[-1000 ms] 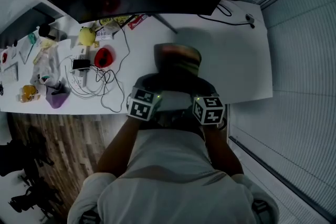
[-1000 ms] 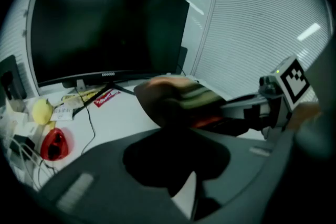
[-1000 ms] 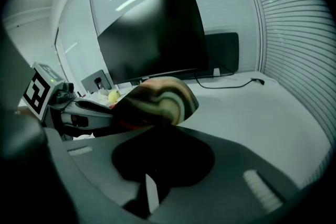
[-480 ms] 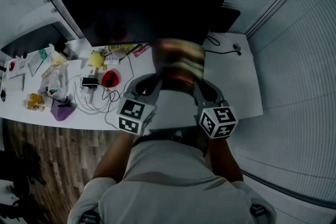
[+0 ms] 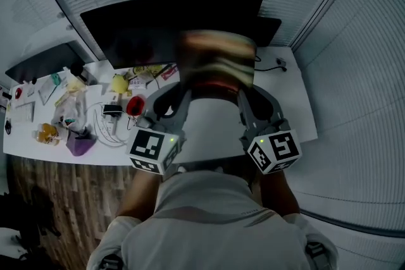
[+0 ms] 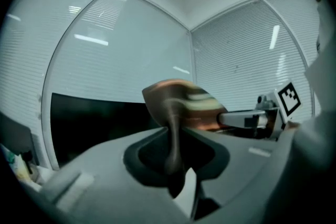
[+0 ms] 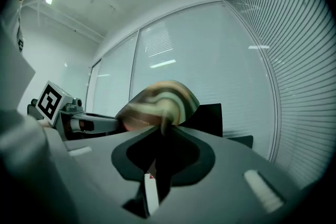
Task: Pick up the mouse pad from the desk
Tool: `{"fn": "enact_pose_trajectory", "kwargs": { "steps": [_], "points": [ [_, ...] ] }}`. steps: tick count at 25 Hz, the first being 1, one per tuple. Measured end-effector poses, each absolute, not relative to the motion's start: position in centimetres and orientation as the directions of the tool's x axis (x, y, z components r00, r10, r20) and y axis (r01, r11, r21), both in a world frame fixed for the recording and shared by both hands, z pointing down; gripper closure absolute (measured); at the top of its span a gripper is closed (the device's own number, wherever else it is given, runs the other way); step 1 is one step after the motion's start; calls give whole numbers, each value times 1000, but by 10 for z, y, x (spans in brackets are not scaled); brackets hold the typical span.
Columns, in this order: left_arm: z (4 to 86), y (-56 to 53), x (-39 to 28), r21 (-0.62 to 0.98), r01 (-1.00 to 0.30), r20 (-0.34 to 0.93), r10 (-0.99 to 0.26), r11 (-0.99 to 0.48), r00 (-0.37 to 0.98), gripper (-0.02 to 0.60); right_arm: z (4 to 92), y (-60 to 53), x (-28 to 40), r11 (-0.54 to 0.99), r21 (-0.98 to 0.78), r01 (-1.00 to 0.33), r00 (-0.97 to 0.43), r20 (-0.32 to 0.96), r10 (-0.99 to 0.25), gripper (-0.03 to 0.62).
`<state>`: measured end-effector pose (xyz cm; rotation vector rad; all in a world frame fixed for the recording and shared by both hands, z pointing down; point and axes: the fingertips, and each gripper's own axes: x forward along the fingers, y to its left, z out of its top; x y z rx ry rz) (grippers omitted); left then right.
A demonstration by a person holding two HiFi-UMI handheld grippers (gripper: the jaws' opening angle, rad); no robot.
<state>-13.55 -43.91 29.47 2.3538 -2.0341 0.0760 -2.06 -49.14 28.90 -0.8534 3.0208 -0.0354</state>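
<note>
Seemingly, mouse pad (image 5: 217, 63) tight in left gripper's (image 6: 173, 136) narrow jaws.

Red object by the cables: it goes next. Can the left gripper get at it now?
Probably not yet: the left gripper is shut on the raised mouse pad, so its jaws are taken.

Mouse pad (image 5: 216, 66) above desk (image 5: 294, 101), before monitor (image 5: 158, 22)
</note>
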Motion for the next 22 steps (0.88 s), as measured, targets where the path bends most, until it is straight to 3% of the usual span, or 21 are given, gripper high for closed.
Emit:
{"fn": "enact_pose_trajectory", "kwargs": {
  "steps": [22],
  "points": [
    [288,-440,-134,-34,-990,43,-989,-140,139,511,291,-491,-19,851,-39,-524,-852,1,-524,533]
  ]
}}
